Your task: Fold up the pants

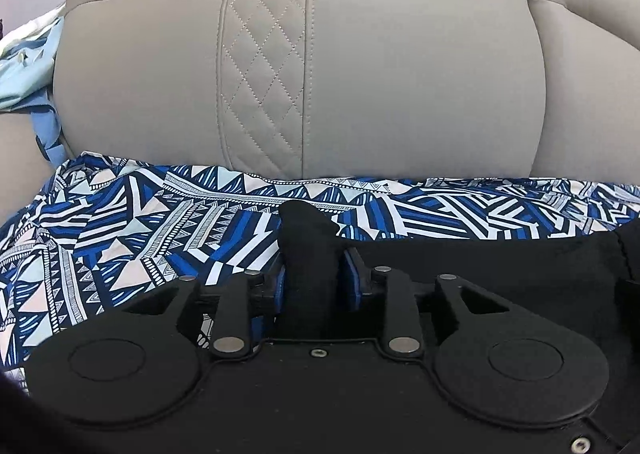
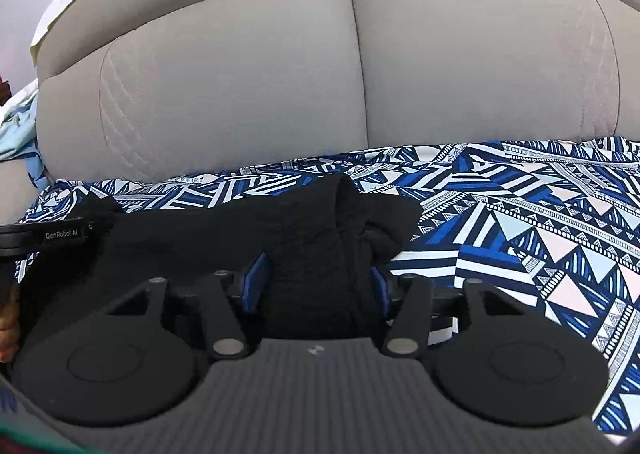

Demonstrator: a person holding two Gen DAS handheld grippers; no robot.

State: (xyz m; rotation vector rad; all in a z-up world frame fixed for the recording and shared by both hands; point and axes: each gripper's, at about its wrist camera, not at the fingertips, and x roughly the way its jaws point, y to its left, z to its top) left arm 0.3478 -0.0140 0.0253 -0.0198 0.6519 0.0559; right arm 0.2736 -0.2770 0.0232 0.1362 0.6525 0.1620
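left gripper [image 1: 312, 274] is narrow, its blue pads pinching a bunched ridge of the black pants [image 1: 480, 266]; right gripper [image 2: 316, 278] stands wider, clamped on a thicker wad of the same cloth. the pants lie on the patterned sheet [image 1: 120, 221] in front of the grey sofa back [image 1: 400, 73], spanning between the two grippers, from 3 o'clock in the left view to 9 o'clock in the right. judged: long axis runs gripper to gripper, both equally near, so the fold goes toward 12 o'clock.
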